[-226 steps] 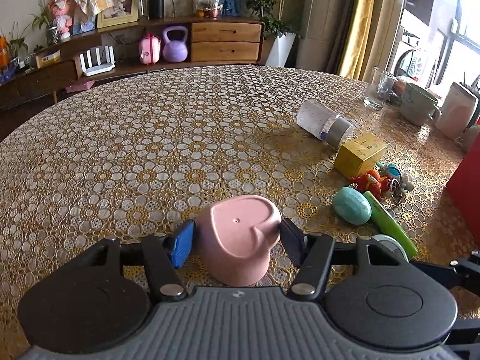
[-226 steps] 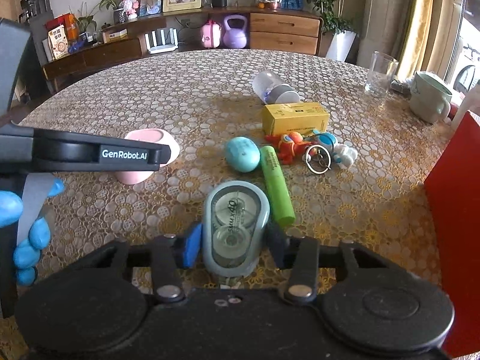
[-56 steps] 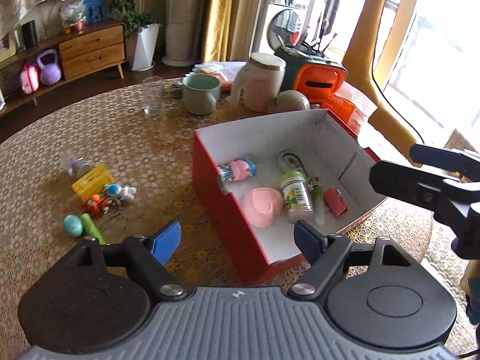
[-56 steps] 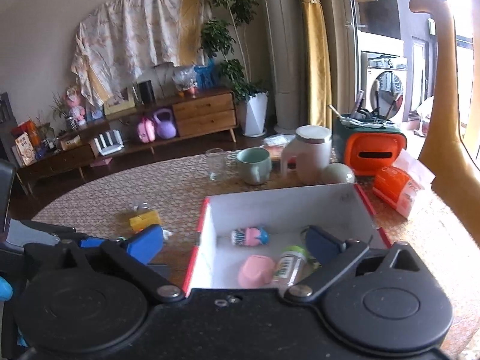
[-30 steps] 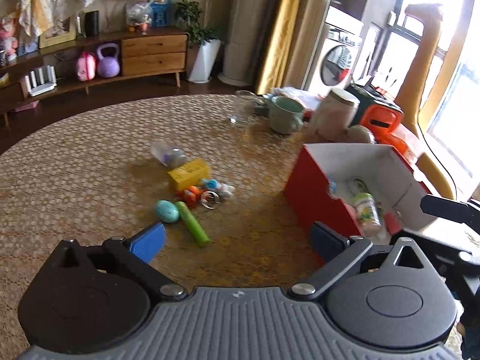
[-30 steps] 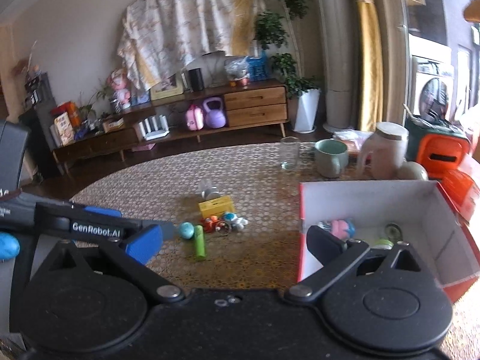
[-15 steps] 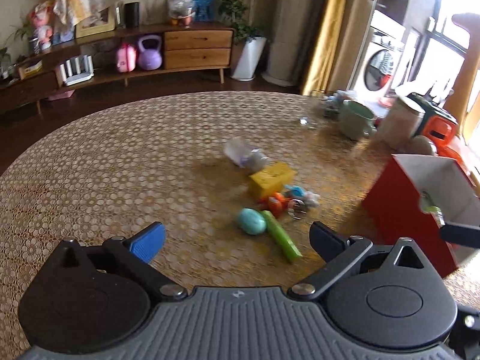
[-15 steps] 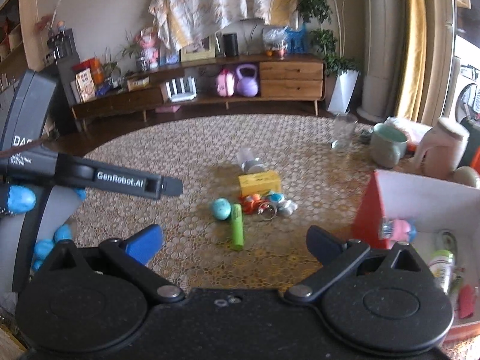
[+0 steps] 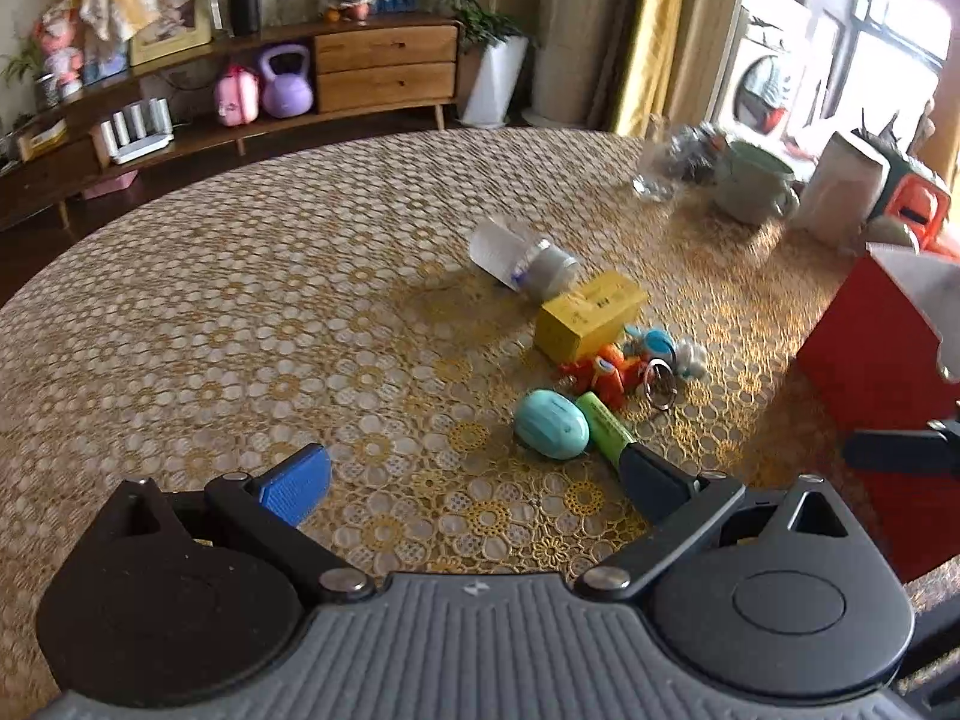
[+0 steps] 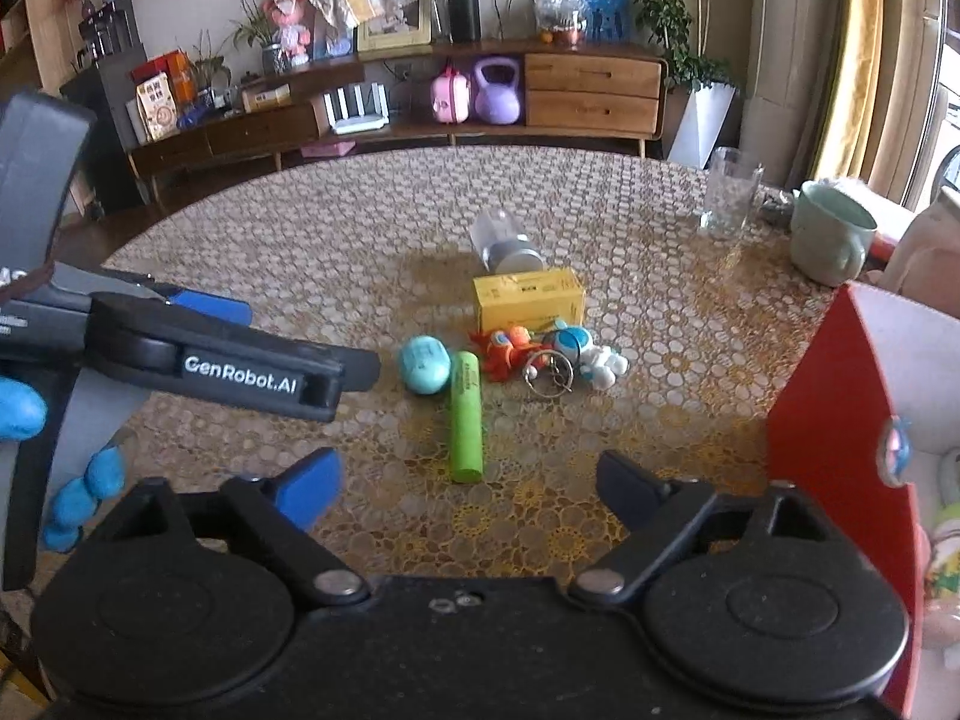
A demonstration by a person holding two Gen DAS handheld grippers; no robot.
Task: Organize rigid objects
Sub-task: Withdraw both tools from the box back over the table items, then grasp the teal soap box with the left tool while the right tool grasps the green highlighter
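1. Since the earlier frames, both views have swung from the red cardboard box (image 10: 840, 420) back to the loose pile on the worktop (image 9: 240, 312), and both tools have come lower and nearer to it.
2. The left hand-held gripper (image 9: 474, 480) is spread wide and empty, with bare cloth between its blue pads.
3. The right hand-held gripper (image 10: 468, 486) is also empty; its jaws are closing a little, with the near end of the green cylindrical highlighter (image 10: 467, 420) just ahead of the gap.
4. The remaining items lie in 1 cluster left of the box: the highlighter, a teal egg-shaped plastic case (image 10: 425, 363) touching its far end, an orange toy figure (image 10: 507, 351), a blue-and-white toy with a metal key ring (image 10: 579, 354), a yellow cardboard carton (image 10: 528, 297) and a clear plastic jar lying on its side (image 10: 501, 243).
5. The step in hand looks like the next pick. The highlighter seems the right tool's likely target: straddle it across its width, mid-length, and close squarely so it does not roll into the egg case.
6. The worktop is round, under a gold floral lace cloth that may snag a low pad.
7. Beyond stand a wooden sideboard (image 10: 591, 93), a purple kettlebell (image 10: 497, 90) and yellow curtains (image 10: 846, 60).
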